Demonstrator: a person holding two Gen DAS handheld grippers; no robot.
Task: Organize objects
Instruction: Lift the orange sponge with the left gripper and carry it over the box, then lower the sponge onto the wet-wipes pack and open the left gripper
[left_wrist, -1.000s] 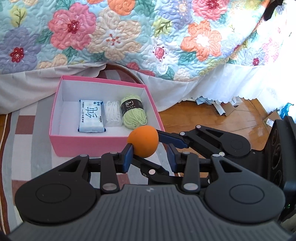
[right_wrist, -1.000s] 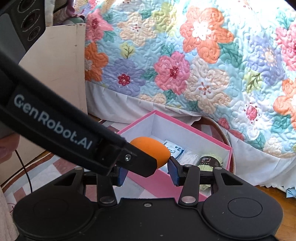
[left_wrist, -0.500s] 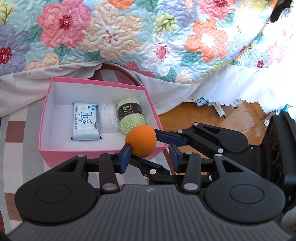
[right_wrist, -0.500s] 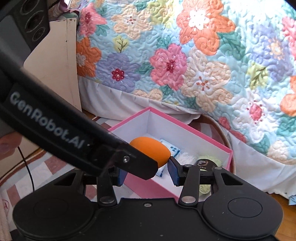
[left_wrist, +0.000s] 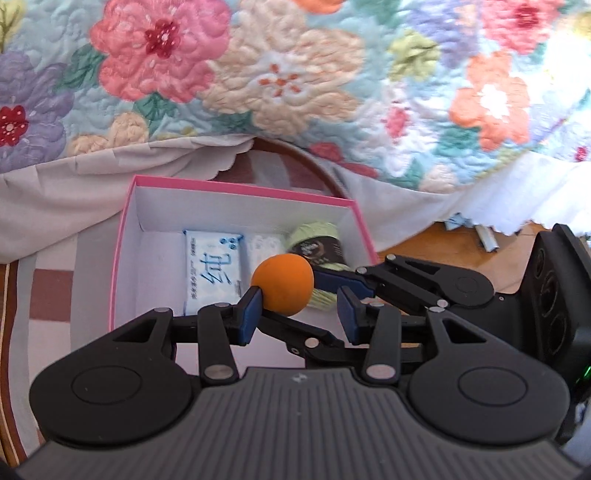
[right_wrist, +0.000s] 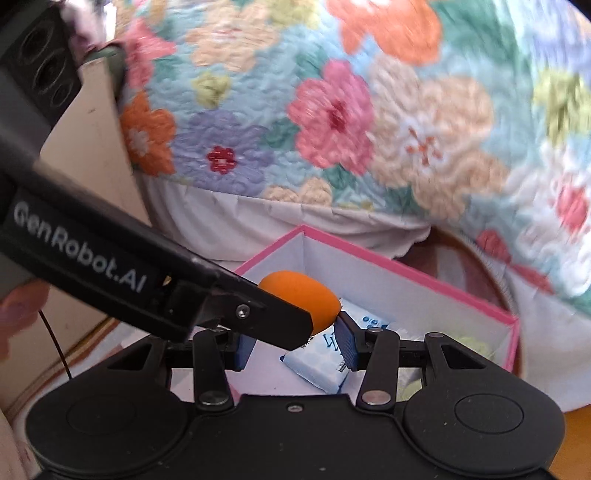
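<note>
Right tongs (left_wrist: 314, 275) pinch orange egg-shaped foam sponge (left_wrist: 282, 284) above pink cardboard box (left_wrist: 240, 186); left tongs (left_wrist: 301, 314) open, empty. Lower into bare gap beside blue tissue packet (left_wrist: 212, 271), then release gently.

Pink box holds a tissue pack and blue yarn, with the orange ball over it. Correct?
No. The yarn is pale green, not blue, per the left wrist view. The rest stands: tissue pack in the box, ball over it.
</note>
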